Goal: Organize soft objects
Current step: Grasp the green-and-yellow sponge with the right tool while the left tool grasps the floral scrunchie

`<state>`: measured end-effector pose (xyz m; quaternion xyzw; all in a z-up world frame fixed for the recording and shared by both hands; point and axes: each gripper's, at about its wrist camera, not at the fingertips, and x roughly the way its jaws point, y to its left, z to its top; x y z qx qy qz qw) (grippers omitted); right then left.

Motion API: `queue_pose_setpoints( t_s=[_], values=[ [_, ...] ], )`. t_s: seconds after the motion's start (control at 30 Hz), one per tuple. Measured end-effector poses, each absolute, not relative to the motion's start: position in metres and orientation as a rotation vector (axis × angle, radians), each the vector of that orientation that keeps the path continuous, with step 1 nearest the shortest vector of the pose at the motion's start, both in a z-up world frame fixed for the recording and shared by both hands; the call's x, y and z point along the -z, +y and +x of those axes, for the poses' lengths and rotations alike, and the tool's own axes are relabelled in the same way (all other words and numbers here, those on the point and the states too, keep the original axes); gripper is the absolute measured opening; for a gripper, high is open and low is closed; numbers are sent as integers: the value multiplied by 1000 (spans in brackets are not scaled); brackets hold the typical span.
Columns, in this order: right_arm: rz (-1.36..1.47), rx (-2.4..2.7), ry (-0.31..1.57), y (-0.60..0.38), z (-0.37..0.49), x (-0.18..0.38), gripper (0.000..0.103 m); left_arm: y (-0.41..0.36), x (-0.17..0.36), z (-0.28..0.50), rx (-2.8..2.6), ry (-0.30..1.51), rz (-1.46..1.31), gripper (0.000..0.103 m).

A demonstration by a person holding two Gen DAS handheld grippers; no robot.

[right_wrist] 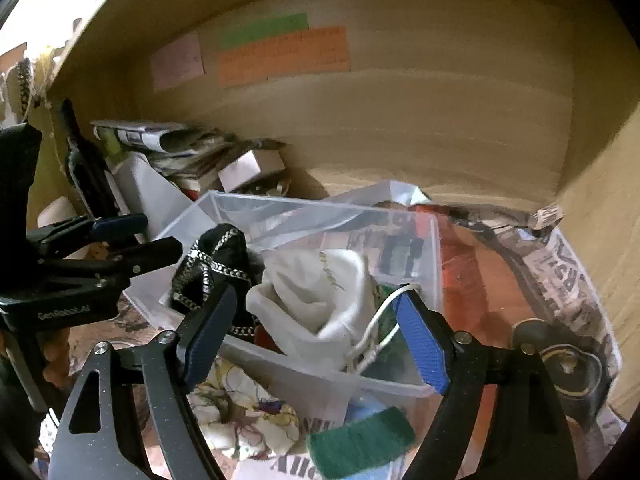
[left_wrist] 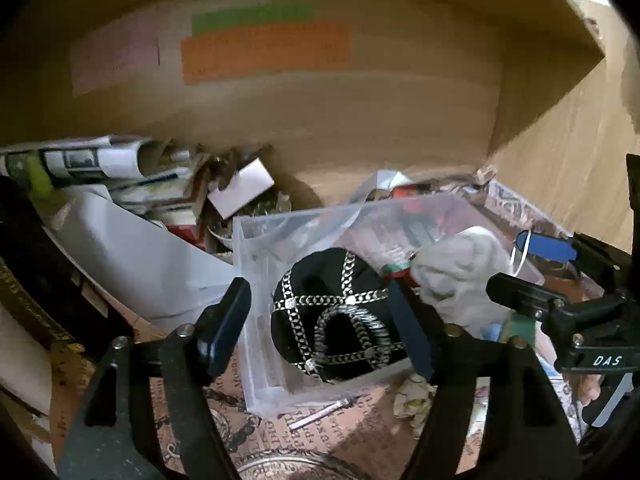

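A clear plastic bin (left_wrist: pixel 256 240) sits on newspaper inside a wooden cubby. In it lie a black cap with silver chains (left_wrist: pixel 332 320) and a white drawstring pouch (left_wrist: pixel 460 272). My left gripper (left_wrist: pixel 320 328) is open, with its fingers astride the cap; the left finger is outside the bin wall. In the right wrist view the bin (right_wrist: pixel 304 204) holds the cap (right_wrist: pixel 216 264) and the pouch (right_wrist: pixel 316 296). My right gripper (right_wrist: pixel 316 340) is open around the pouch, whose white cord runs by the blue right pad (right_wrist: pixel 420 344). The left gripper (right_wrist: pixel 140 240) shows at left.
Papers, a rolled magazine and small boxes (left_wrist: pixel 132 176) are piled at the back left. Orange and green notes (right_wrist: pixel 284 52) stick to the back wall. A floral cloth (right_wrist: pixel 240 412) and a green fabric piece (right_wrist: pixel 360 440) lie before the bin. A side wall (left_wrist: pixel 560 160) stands at right.
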<state>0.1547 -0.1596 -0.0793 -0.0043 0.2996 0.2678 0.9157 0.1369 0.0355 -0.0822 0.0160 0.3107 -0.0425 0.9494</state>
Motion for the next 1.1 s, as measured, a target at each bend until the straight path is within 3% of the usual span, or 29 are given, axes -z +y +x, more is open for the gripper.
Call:
queue_pose_setpoints(
  t_s=[0.13, 0.2, 0.37, 0.87, 0.97, 1.1],
  values=[
    [-12, -549, 581, -171, 141, 69, 82, 29, 71, 121, 98, 602, 22, 84],
    [-19, -533, 558, -177, 134, 66, 85, 27, 69, 114, 104, 599, 12, 94],
    [-32, -514, 551, -191, 121, 67, 88, 17, 72, 97, 142, 605, 6, 100],
    [-65, -526, 775, -200, 125, 129, 88, -22, 148, 107, 250, 867, -8, 101],
    [-38, -523, 812, -203, 133, 136, 80, -29, 158, 115, 261, 916, -10, 101],
    [-23, -567, 851, -202, 137, 144, 62, -37, 169, 124, 268, 959, -25, 101]
  ],
)
